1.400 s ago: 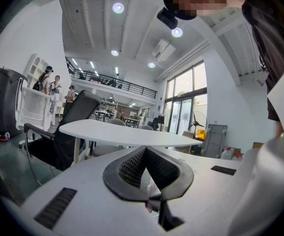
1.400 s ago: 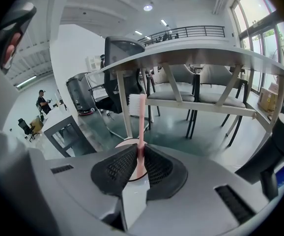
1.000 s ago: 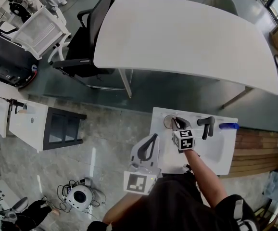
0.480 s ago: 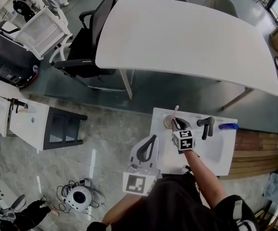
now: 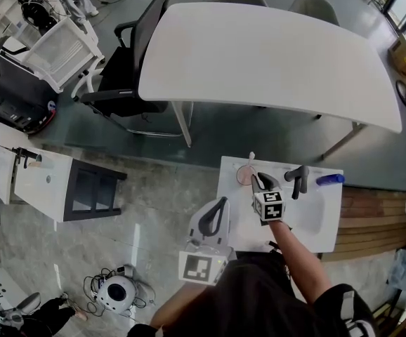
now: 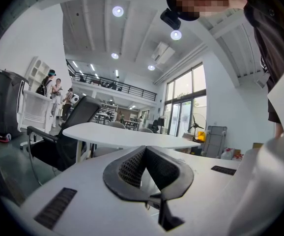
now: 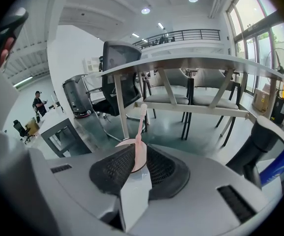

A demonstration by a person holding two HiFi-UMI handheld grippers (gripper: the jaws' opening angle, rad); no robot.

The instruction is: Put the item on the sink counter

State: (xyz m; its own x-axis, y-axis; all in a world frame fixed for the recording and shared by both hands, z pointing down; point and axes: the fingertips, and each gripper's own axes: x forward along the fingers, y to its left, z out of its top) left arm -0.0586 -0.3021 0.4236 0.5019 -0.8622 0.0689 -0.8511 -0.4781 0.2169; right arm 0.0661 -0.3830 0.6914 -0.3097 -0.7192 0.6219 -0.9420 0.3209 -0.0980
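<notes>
My right gripper point(image 5: 260, 182) is shut on a pink toothbrush point(image 5: 251, 161) over the back left corner of the small white sink counter point(image 5: 234, 223). In the right gripper view the toothbrush point(image 7: 140, 124) stands upright between the pads, its head pointing up, and the right gripper point(image 7: 134, 155) clamps its handle. Just behind the jaws sits a pink cup point(image 7: 124, 143), which in the head view point(image 5: 244, 175) lies by the counter's left rear edge. My left gripper point(image 5: 214, 218) hovers at the counter's left side, shut with nothing in it point(image 6: 145, 156).
A black faucet point(image 5: 298, 180) stands behind the basin, with a blue object point(image 5: 329, 180) to its right. A large white table point(image 5: 266, 55) and black office chair point(image 5: 129, 62) lie beyond. A low white cabinet point(image 5: 55, 181) is at the left.
The right gripper has shut on the toothbrush at the cup and raised it a little, so the brush head now sticks up above the jaws. The left gripper has stayed put.
</notes>
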